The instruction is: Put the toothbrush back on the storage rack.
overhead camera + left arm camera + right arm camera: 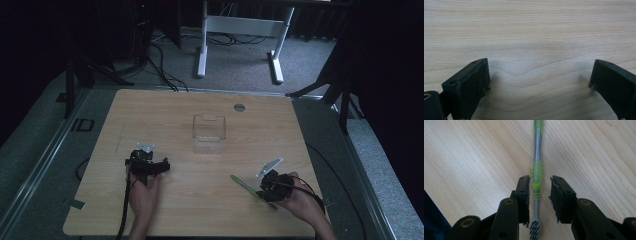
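The toothbrush (537, 173) is lying flat on the table (200, 210) at the near right, about 4 o'clock from the clear box (209, 134), with its bristle head nearest the person and its handle running away toward 10 o'clock. It looks light and stiff, a thin plastic stick with a green ribbed grip, likely a little slick on the smooth grey parts and low enough that it may roll or skid when pinched. The ribbed green section is probably the best place to take hold, since the rubbery ridges should be stopping slip there.

The right gripper (539, 187) is straddling exactly that section: its jaws are standing narrow, one either side of the green grip, with a visible gap on each side, so they are not yet pressing on it.

The left gripper (148, 164) is resting at the near left, well apart from the toothbrush, its jaws spread wide over bare wood, holding nothing.

Farther off, the box is standing empty at mid-table.
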